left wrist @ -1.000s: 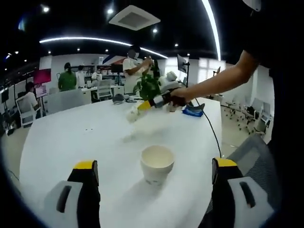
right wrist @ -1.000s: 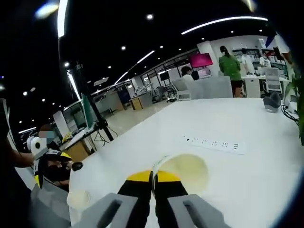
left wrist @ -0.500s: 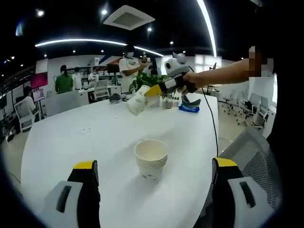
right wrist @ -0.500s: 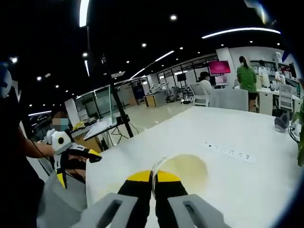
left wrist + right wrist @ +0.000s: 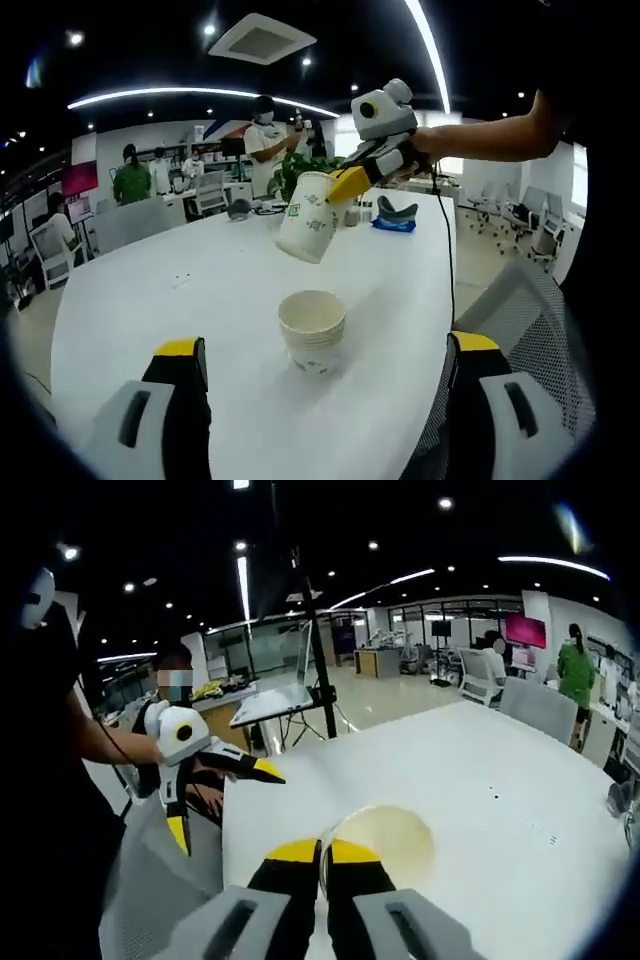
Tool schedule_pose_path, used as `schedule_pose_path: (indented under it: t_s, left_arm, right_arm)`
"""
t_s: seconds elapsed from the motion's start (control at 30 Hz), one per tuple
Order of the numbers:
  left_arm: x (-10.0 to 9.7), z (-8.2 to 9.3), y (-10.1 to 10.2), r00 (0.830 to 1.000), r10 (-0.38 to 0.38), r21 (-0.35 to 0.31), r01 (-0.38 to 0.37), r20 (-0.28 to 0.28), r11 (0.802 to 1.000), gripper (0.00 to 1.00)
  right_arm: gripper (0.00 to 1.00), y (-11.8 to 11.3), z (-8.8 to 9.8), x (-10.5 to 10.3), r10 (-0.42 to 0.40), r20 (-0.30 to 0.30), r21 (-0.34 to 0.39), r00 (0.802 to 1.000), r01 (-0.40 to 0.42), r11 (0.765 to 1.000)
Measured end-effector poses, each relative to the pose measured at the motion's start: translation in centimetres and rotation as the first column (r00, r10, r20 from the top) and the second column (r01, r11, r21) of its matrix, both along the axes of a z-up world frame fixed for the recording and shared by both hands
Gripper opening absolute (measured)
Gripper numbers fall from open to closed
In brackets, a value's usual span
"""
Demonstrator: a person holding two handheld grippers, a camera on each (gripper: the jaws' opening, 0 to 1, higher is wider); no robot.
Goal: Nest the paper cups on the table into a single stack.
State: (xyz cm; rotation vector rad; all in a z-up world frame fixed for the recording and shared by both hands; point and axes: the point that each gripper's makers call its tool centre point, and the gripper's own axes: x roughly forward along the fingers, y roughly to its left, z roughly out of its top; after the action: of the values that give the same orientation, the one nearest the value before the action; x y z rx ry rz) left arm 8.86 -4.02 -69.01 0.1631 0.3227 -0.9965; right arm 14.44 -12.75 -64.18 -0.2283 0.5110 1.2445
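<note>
Above a stack of paper cups [image 5: 312, 332] standing on the white surface [image 5: 200, 300], the right gripper [image 5: 345, 185] pinches the rim of a tilted paper cup [image 5: 308, 217] while the left gripper [image 5: 320, 385] waits with jaws spread wide.

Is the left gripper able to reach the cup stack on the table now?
Probably yes: the left gripper is open, the cup stack stands straight ahead, nothing between. The right gripper holds its paper cup above.
</note>
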Motion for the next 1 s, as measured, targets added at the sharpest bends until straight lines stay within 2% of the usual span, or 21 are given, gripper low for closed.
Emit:
schedule_pose_path:
  t_s: [0.2,0.77,1.0]
  left_arm:
    - [-0.5,0.1,-0.1,1.0,-0.003,0.009,0.003,0.01,1.0,0.99]
    - [-1.0,-0.6,0.3,1.0,0.016,0.024,-0.017,0.021,1.0,0.99]
    - [-1.0,-2.4,0.2,1.0,0.002,0.075,-0.002,0.013,0.997,0.99]
  right_arm:
    - [0.0,0.9,-1.7,-1.2,0.062,0.022,-0.095,0.998,-0.06,0.994]
    - [0.0,3.2,-6.4,-2.2,0.11,0.012,-0.232,0.994,-0.104,0.967]
    - [0.03,4.6,-9.1,-2.8,0.134,-0.025,-0.253,0.991,-0.136,0.958]
